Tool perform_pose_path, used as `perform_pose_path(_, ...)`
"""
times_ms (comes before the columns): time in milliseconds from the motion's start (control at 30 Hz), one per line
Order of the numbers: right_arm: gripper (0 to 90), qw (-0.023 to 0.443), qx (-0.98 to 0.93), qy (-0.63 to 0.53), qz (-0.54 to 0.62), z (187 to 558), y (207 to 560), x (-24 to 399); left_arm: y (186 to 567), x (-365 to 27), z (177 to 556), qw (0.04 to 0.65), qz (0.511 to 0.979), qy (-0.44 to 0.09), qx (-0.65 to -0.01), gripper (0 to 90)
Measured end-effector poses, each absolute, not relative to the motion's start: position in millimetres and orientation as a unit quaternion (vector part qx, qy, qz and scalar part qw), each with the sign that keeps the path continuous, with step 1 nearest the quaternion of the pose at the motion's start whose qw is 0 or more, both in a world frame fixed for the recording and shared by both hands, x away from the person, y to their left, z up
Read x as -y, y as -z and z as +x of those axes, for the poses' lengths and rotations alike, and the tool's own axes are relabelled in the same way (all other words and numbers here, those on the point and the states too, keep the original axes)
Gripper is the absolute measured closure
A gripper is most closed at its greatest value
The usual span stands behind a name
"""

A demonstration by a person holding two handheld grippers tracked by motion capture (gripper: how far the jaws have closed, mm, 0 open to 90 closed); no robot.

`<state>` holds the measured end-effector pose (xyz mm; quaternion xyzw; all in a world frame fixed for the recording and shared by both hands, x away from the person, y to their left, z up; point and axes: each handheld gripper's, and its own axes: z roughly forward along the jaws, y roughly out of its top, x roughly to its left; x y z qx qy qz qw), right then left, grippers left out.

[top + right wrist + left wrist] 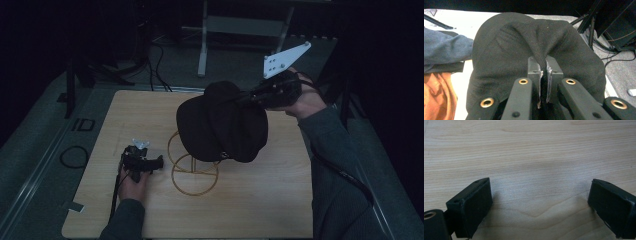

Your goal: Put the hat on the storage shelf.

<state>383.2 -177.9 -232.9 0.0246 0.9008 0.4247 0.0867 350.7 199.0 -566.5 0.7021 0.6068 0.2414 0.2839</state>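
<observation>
A black cap (222,122) hangs above the middle of the wooden table (280,200), over a gold wire stand (192,170). My right gripper (252,97) comes in from the right, shut on a fold of the cap's cloth. In the right gripper view the jaws pinch a ridge of the cap (506,50) between them, with my right gripper (543,72) closed tight. My left gripper (150,162) rests on the table to the left of the stand, held by a hand. Its jaws stand wide apart in the left gripper view, my left gripper (540,202) open over bare wood.
A white three-cornered plate (286,59) rises from the right gripper. Cables (75,156) lie on the grey floor left of the table. A metal frame leg (202,50) stands behind the table. A grey sleeve (446,48) and orange cloth (437,97) show at the left of the right gripper view.
</observation>
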Motion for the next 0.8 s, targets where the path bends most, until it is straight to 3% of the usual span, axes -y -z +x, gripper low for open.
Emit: perform_pose_path(800,84.1,0.073,-0.929,-0.362,-0.029,375.1,237.9,94.1,566.3,-199.1,350.6,0.283,0.703,-0.240,-0.607,5.0)
